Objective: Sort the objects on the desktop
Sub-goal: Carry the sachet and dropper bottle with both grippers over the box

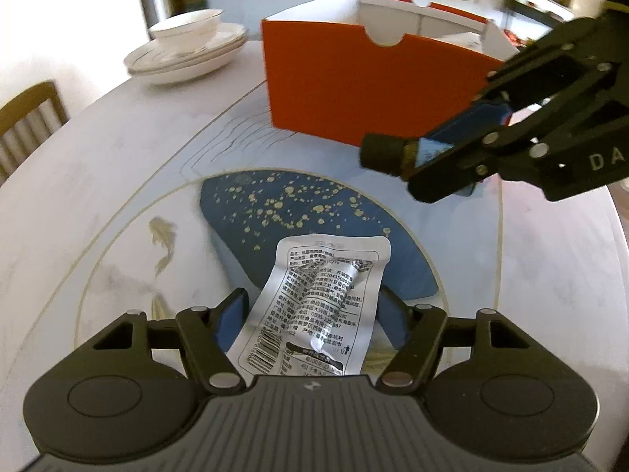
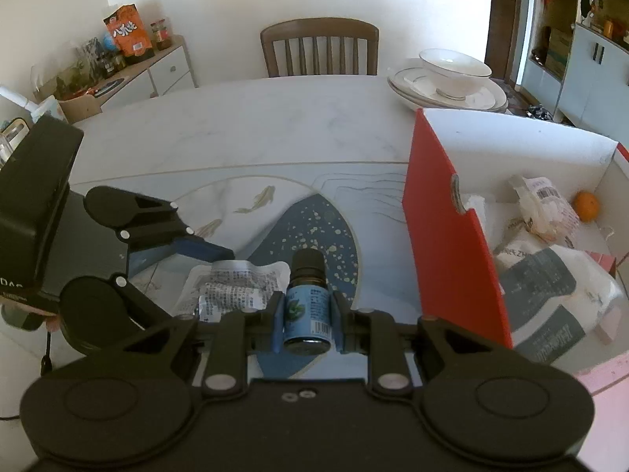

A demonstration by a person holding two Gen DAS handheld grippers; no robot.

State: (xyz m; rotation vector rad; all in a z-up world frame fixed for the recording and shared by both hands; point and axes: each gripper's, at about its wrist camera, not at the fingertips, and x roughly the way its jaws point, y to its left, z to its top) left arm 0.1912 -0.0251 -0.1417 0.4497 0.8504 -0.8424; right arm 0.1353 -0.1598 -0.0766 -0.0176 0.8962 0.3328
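Note:
A silver printed snack packet lies on the white table, over a blue speckled motif. My left gripper stands around it, its blue pads right at the packet's two long edges; I see no clear squeeze. In the right wrist view the packet lies flat under the left gripper. My right gripper is shut on a small bottle with a blue label and black cap, held off the table. From the left wrist view, the right gripper carries the bottle in front of an orange box.
The open orange box at the right holds bags, wrapped packets and an orange. Stacked white plates with a bowl sit behind it. A wooden chair stands at the far edge, and a sideboard with clutter is at the back left.

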